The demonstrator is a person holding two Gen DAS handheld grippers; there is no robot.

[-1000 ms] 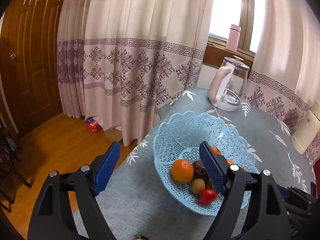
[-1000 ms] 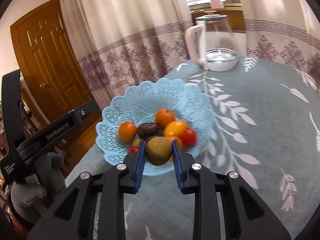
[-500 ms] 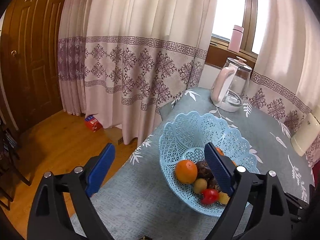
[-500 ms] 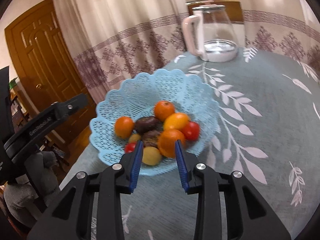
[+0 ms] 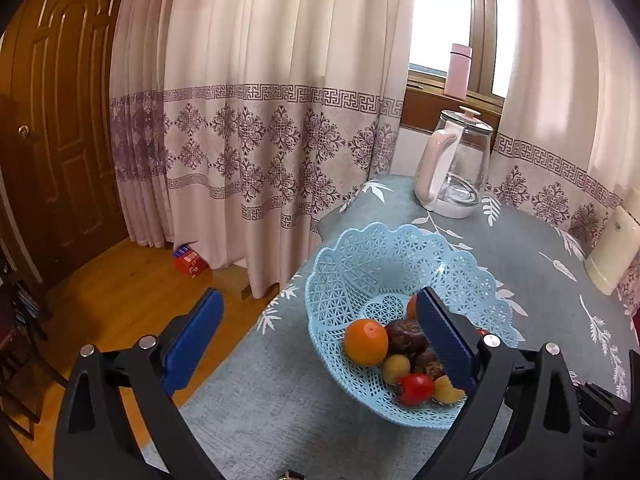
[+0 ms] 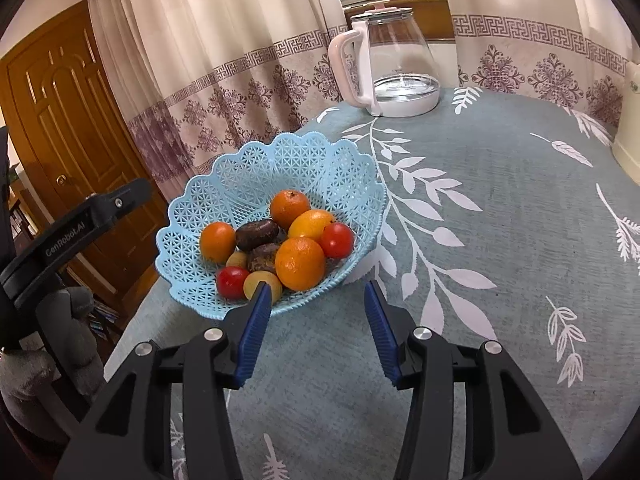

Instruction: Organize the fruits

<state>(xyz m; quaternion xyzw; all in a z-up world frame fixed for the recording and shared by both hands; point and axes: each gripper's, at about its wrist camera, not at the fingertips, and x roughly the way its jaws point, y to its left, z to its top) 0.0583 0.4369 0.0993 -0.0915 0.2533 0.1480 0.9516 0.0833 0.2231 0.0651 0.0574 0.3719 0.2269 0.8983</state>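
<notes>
While both grippers' fingers [image 6: 256, 320] spread empty, the basket [image 6: 240, 168] sits on a leaf-patterned tablecloth [image 6: 500, 240].

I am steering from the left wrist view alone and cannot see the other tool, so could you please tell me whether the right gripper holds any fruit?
Observer: No. The right gripper is open and empty, its fingertips at the near rim of the blue basket.
Operator: Thank you. The left gripper hides part of the pile from me; what lies there?
Observer: A large orange at the front, with a second red tomato beside it.
Operator: Is any fruit lying loose on the tablecloth?
Observer: None shows on the tablecloth in the right wrist view; the glass kettle stands at its far end.
</notes>
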